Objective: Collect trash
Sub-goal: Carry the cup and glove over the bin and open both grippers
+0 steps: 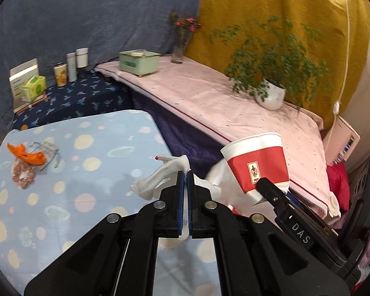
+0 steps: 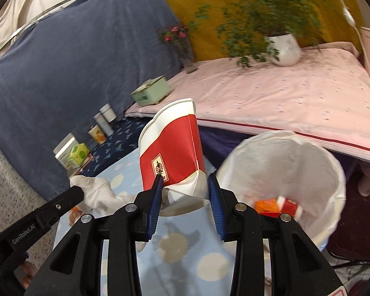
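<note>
My left gripper (image 1: 186, 172) is shut on a crumpled white tissue (image 1: 160, 177), held above the right edge of the blue dotted table (image 1: 86, 172). The same tissue (image 2: 96, 192) shows at lower left in the right wrist view. My right gripper (image 2: 185, 180) is shut on the base of a crushed red and white paper cup (image 2: 172, 153), also seen as the cup (image 1: 256, 160) in the left wrist view. A white-lined trash bin (image 2: 283, 162) stands just right of the cup, with orange and red scraps (image 2: 276, 206) inside. Orange peel (image 1: 27, 154) and a brownish wrapper (image 1: 23, 175) lie at the table's left.
A pink-covered bench (image 1: 234, 106) runs behind, carrying a potted plant (image 1: 271, 93), a flower vase (image 1: 180, 49) and a green box (image 1: 139, 61). Cans and boxes (image 1: 61, 74) stand on a dark blue surface at the back left. A small grey pouch (image 1: 49, 148) lies by the peel.
</note>
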A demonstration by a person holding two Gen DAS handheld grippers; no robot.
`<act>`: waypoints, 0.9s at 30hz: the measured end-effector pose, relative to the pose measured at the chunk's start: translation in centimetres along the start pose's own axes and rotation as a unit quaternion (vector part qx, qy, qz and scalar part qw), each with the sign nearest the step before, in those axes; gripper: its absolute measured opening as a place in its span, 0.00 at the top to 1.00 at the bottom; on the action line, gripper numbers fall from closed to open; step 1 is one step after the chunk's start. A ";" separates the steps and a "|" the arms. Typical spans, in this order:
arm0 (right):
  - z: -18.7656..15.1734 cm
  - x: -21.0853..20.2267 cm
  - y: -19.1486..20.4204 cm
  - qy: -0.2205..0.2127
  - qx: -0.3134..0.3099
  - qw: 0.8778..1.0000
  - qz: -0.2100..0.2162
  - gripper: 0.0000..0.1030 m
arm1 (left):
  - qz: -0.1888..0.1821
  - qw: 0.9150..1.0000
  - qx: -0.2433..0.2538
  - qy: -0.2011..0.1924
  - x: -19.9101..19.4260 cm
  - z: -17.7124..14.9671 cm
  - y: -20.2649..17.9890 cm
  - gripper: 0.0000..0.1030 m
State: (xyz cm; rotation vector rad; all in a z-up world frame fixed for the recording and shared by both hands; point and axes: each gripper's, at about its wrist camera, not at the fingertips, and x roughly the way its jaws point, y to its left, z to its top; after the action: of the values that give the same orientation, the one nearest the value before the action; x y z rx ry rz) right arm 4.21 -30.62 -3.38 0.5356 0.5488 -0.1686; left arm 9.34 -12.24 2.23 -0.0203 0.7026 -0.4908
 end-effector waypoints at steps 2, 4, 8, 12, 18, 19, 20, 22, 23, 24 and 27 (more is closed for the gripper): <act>0.2 -0.4 -1.6 -0.003 0.011 1.000 -0.009 0.66 | -0.010 1.000 0.010 0.004 0.6 0.0 -1.6 0.98; 0.3 -0.7 -3.3 -0.007 0.023 1.000 -0.020 0.66 | -0.021 1.000 0.020 0.007 1.2 -0.1 -3.3 0.98; 0.2 -1.0 -6.0 -0.009 0.039 0.999 -0.036 0.66 | -0.040 0.998 0.036 0.011 2.3 -0.1 -6.1 0.98; 0.1 -1.1 -8.5 -0.009 0.052 0.997 -0.049 0.66 | -0.057 0.997 0.047 0.015 3.4 -0.2 -8.4 0.98; -0.5 -0.6 -11.0 -0.001 0.068 0.996 -0.060 0.66 | -0.069 0.996 0.059 0.020 5.3 -0.6 -10.4 0.97; -0.6 -0.5 -11.3 0.000 0.070 0.996 -0.061 0.66 | -0.070 0.996 0.058 0.023 5.7 -0.7 -10.6 0.97; -0.5 -0.4 -11.4 0.000 0.071 0.996 -0.062 0.66 | -0.069 0.996 0.058 0.025 5.9 -0.7 -10.7 0.96; -0.6 -0.3 -11.5 0.000 0.072 0.995 -0.063 0.65 | -0.063 0.996 0.060 0.032 6.5 -1.0 -10.9 0.83; -0.5 -0.2 -11.6 -0.001 0.073 0.995 -0.065 0.64 | -0.059 0.996 0.058 0.032 6.6 -1.0 -10.8 0.69; -0.5 -0.2 -11.6 -0.003 0.074 0.995 -0.066 0.64 | -0.052 0.997 0.054 0.030 6.6 -1.1 -10.6 0.59; -0.5 0.2 -11.4 0.000 0.071 0.995 -0.067 0.64 | -0.040 0.997 0.054 0.029 6.8 -1.2 -10.0 0.58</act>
State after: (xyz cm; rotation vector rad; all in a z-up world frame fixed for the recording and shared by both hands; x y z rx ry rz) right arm 0.80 -40.01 -8.81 0.6378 0.5766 -0.3371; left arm 8.78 -23.94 -1.04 0.0670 0.7330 -0.6083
